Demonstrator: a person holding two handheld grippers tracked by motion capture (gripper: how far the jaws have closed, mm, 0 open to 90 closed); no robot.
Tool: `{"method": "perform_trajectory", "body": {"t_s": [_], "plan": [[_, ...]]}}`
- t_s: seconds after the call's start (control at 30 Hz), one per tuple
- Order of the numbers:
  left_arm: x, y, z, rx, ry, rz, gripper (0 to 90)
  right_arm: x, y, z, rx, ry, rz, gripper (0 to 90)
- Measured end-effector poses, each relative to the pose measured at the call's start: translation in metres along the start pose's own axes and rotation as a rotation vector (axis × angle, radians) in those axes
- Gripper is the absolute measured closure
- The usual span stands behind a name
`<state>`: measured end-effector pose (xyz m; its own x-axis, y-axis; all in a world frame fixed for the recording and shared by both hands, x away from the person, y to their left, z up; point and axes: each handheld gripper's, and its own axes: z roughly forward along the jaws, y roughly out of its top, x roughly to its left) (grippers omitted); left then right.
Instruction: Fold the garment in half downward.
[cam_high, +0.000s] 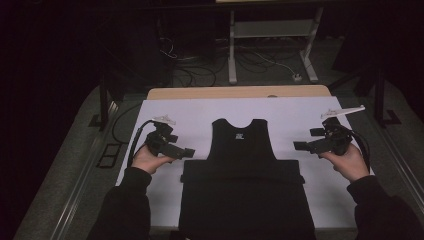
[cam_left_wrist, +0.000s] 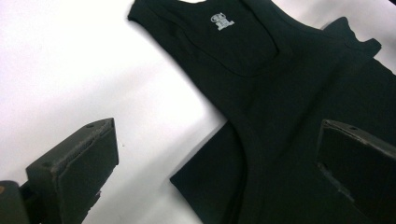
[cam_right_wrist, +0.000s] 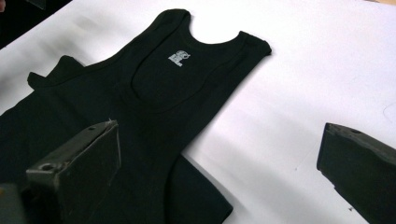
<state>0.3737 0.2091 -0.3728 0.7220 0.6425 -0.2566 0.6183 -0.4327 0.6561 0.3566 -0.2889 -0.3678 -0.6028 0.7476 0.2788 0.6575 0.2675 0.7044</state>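
A white sheet (cam_high: 295, 112) is covering the surface (cam_high: 240, 92) I am working at, leaving a strip of bare wood showing along its far edge. Beyond it, a white metal frame (cam_high: 232, 50) is standing on the dark floor (cables (cam_high: 195, 75) are lying tangled around its feet).

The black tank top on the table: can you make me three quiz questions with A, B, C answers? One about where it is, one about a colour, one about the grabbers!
1. Where does the black tank top lie?
A. between the two grippers
B. left of both
C. on the floor

2. What colour is the table cover?
A. red
B. white
C. green

3. How are the left gripper and right gripper?
A. both open
B. both shut
C. both holding cloth

Answers: 1 A, a gripper flanks each side; 2 B, the sheet looks white; 3 A, each gripper view shows jaws wide apart, gripping nothing.
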Motion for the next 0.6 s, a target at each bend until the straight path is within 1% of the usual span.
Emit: {"method": "perform_trajectory", "body": {"t_s": [0.27,0.37,0.47,0.5,0.57,0.6], "plan": [[0.005,0.010,0.000,0.003,0.006,0.006,0.0,-0.003,0.012,0.005,0.002,-0.006,-0.007,0.0],[0.005,0.014,-0.001,-0.002,0.009,-0.003,0.0,-0.004,0.014,0.006,0.000,-0.006,-0.009,0.0],[0.005,0.019,0.000,0.005,0.014,0.005,0.0,-0.005,0.017,0.008,0.003,-0.008,-0.014,0.0],[0.006,0.021,0.000,0.010,0.016,0.016,0.0,-0.005,0.017,0.008,0.003,-0.008,-0.014,0.0],[0.007,0.023,0.002,0.007,0.014,0.007,0.0,-0.006,0.017,0.010,0.003,-0.007,-0.007,0.0],[0.008,0.024,0.004,0.012,0.018,0.015,0.0,-0.007,0.018,0.011,0.005,-0.009,-0.007,0.0]]}}
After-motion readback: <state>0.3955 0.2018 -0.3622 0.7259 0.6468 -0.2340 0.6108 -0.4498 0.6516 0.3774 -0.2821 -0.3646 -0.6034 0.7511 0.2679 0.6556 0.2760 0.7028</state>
